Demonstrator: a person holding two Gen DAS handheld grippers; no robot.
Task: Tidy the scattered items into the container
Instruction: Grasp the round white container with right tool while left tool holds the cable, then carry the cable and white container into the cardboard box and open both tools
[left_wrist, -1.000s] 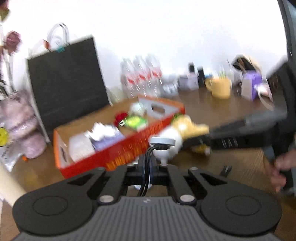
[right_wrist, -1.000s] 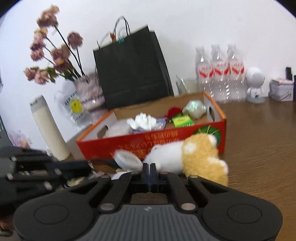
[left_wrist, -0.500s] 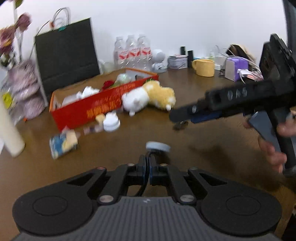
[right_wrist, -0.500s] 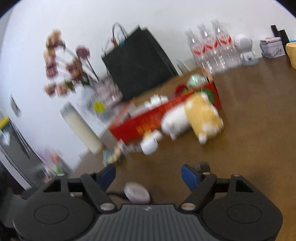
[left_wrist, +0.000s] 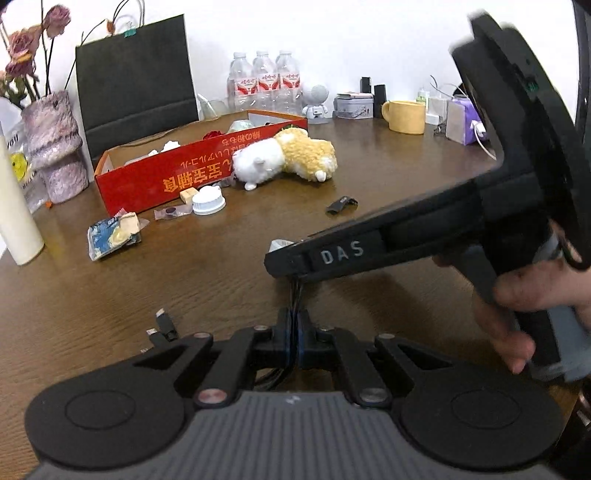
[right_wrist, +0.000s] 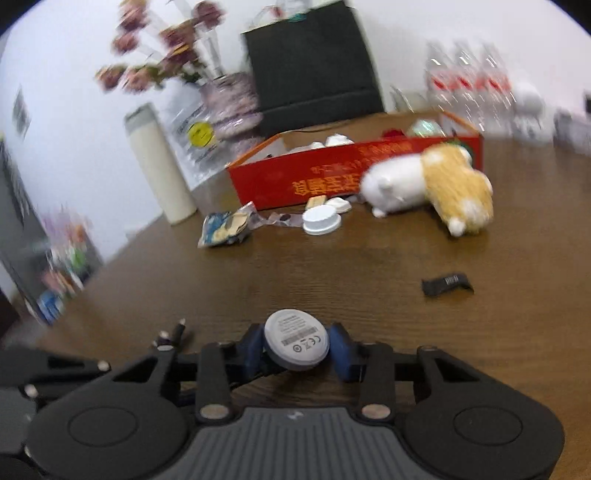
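Starting at the left, a crumpled snack packet (left_wrist: 112, 236) lay on the wooden counter (left_wrist: 207, 280) before the red box (left_wrist: 177, 177), with a white lid (left_wrist: 208, 199) just beside it and a plush toy (left_wrist: 286, 158) touching the box's right end. The left gripper (left_wrist: 295, 325) was pinched together on a black cable (left_wrist: 297, 291). The right gripper (right_wrist: 296, 347), its jaws closing, had the round grey charger puck (right_wrist: 296, 338) between its blue fingers (right_wrist: 249, 349); whether they pressed it was unclear. A black clip (right_wrist: 447, 284) lay farther right.
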